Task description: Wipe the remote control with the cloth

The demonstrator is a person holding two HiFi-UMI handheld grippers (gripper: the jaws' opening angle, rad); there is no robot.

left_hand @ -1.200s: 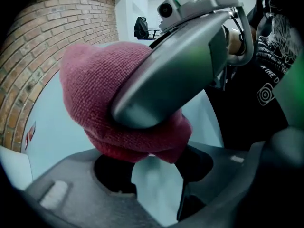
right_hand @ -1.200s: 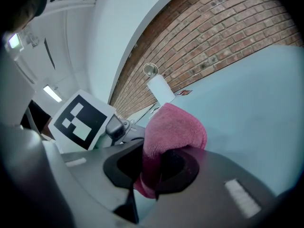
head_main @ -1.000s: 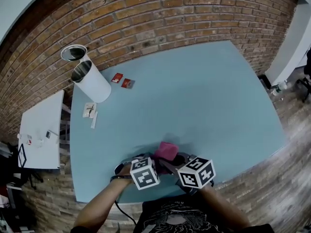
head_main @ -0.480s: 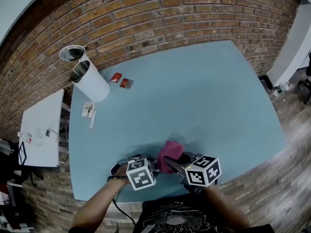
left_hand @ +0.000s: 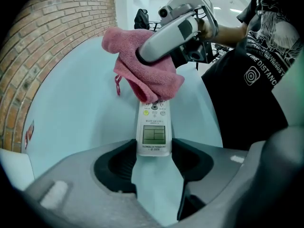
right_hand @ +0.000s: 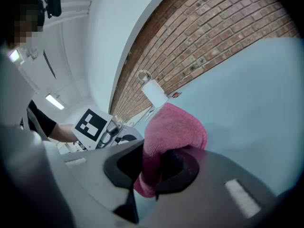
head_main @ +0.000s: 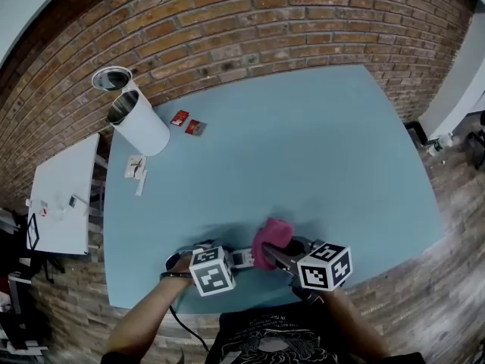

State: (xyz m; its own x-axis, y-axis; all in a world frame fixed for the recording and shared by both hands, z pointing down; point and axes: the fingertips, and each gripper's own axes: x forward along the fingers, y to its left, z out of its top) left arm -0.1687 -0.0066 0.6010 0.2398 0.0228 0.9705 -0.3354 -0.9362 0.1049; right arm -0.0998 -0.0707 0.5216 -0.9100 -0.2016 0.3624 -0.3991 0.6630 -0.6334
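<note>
Brick wall (head_main: 227, 21) at the back, pale blue table (head_main: 303, 142) in front, with a white cylinder (head_main: 140, 127) at its far left. Near the front edge, the left gripper (left_hand: 154, 152) points down, pinching the near end of the remote control (left_hand: 153, 127), which lies flat on the table. The pink cloth (left_hand: 142, 75) covers its far end, clamped tight in the right gripper (right_hand: 154, 167).

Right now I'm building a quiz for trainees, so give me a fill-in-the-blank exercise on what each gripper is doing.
The right gripper is shut on a ___ cloth.
The left gripper grips the remote control at its ___ end.
The table is light ___.
Behind the table stands a ___ wall.
Missing words: pink; display; blue; brick.
</note>
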